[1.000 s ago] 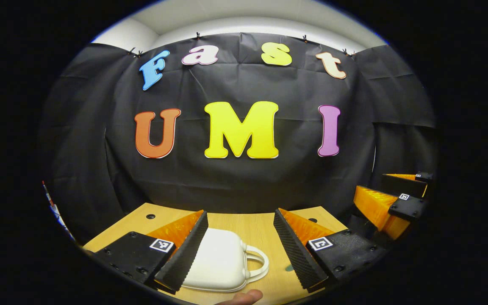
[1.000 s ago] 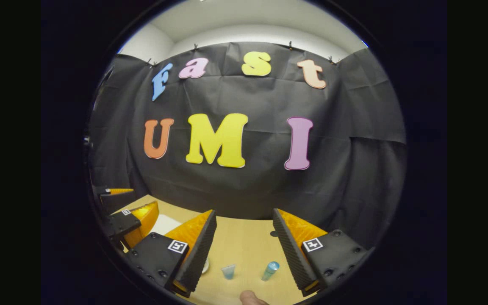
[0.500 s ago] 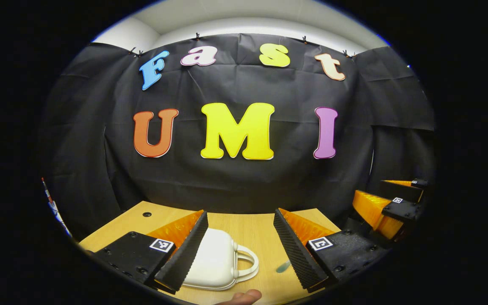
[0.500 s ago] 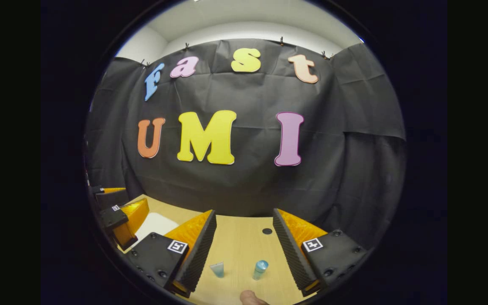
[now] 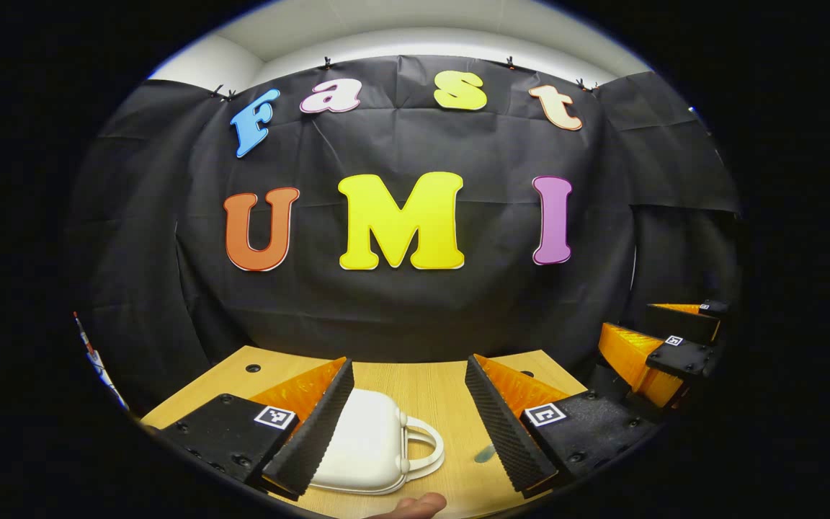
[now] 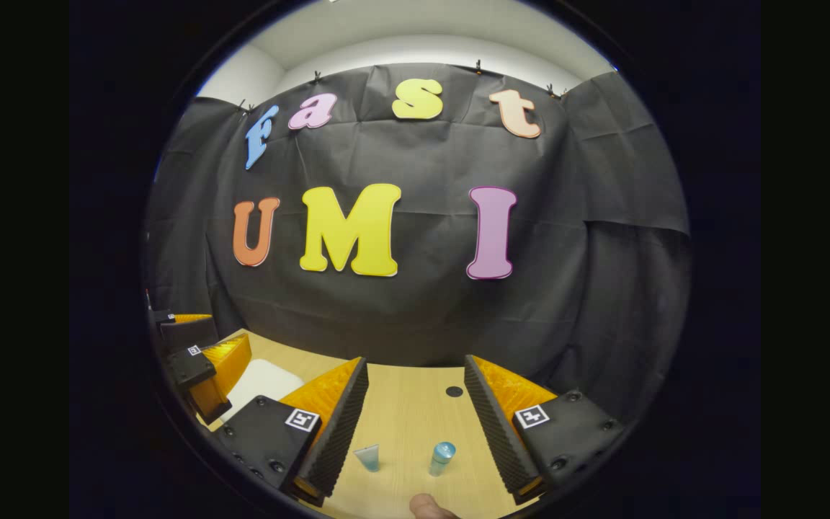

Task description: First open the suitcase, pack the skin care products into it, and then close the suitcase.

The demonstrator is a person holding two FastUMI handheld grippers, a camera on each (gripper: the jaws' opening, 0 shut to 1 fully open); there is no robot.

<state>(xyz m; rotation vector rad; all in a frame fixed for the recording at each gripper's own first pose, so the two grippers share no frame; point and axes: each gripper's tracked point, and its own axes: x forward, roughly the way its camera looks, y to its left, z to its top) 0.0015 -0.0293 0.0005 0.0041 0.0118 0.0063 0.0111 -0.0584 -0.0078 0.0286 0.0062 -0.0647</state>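
Note:
A small white suitcase with a loop handle lies closed on the wooden table, partly behind the left finger of my left gripper, which stands open above it. A bluish tube peeks out beside that gripper's right finger. In the right gripper view, my right gripper is open over a small pale-blue tube and a blue-capped bottle on the table. The white suitcase lies at the left there, beside the other gripper. The right gripper hangs at the right edge of the left gripper view.
The wooden table ends at the black cloth wall close behind. A dark round hole sits in the tabletop near the back. A fingertip shows at the bottom edge of the left gripper view, and another fingertip in the right gripper view.
The right gripper's view has shifted slightly, so the tube and the bottle sit a little more to the left between its fingers. The left gripper has hardly moved over the suitcase.

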